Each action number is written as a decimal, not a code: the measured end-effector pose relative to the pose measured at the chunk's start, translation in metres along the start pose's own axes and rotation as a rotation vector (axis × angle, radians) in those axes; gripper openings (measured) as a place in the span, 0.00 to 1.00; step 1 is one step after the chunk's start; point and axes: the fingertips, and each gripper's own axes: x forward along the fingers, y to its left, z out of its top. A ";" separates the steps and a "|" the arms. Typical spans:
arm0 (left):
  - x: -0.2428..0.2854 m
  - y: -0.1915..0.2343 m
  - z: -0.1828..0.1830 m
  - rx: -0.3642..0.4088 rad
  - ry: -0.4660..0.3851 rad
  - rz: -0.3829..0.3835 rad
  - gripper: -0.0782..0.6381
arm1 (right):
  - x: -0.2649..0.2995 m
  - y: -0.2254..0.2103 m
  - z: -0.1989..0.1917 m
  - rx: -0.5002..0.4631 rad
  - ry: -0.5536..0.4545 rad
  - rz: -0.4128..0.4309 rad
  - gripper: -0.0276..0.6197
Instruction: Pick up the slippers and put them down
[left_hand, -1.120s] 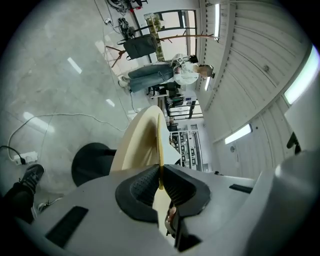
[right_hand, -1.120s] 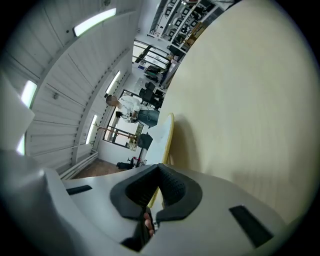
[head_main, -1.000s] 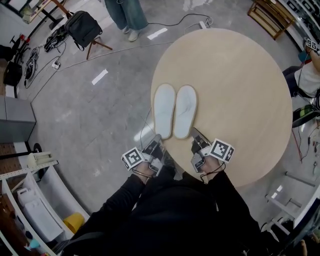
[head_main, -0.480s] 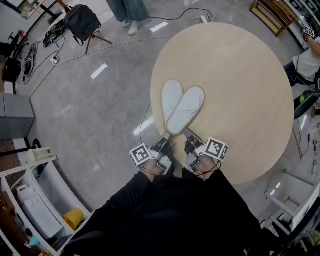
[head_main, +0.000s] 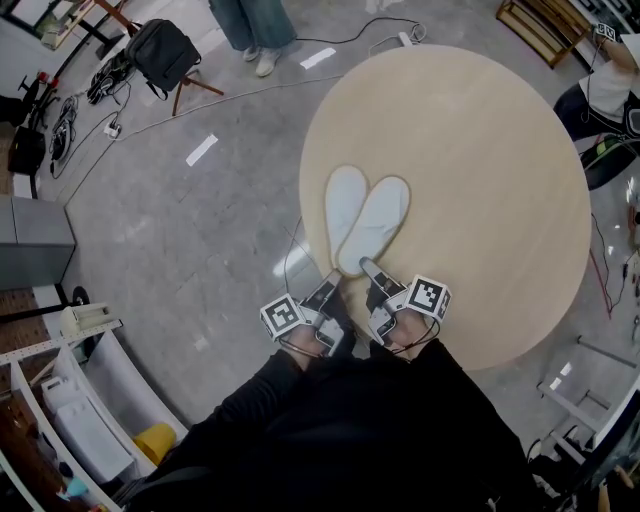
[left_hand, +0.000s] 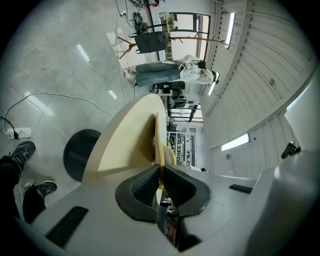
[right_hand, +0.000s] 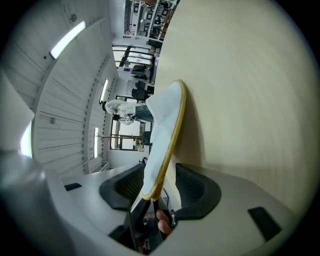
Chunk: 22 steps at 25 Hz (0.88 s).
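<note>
Slippers (head_main: 372, 225) in white with tan rims meet two hand-held grippers at the heel. The left gripper (left_hand: 160, 172) has its dark ribbed fingers (left_hand: 142, 184) pressed together on the thin heel rim of the left slipper (left_hand: 157, 137), pinching it. The right gripper (right_hand: 161, 182) has just been opening. Its fingers (right_hand: 195, 186) stand spread, with the heel of the right slipper (right_hand: 162, 125) between them and the pads not clamping it. Both slippers lie on the round, pale wooden bench (head_main: 480, 150), close to its near-left edge. Their heels sit together towards the person holding the grippers, and their toes fan apart towards the bench's middle. The left one points straight away, while the right one angles towards the bench's right edge. The holder's dark sleeves (head_main: 250, 400) reach in from beyond the near edge. Past the bench's far-left edge, on the grey floor (head_main: 180, 250), are a second person (head_main: 255, 25) in jeans, a black bag (head_main: 165, 52) and a tangle of cables (head_main: 62, 125).
</note>
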 end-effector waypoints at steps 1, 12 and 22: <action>0.000 0.000 -0.002 0.000 0.005 0.001 0.17 | 0.003 0.001 0.001 0.001 0.006 0.014 0.33; -0.012 -0.009 -0.005 -0.017 0.096 -0.061 0.18 | -0.004 0.010 -0.005 -0.047 0.055 0.064 0.16; 0.009 -0.033 -0.011 0.035 0.208 -0.160 0.33 | -0.008 0.026 0.002 -0.079 0.062 0.121 0.15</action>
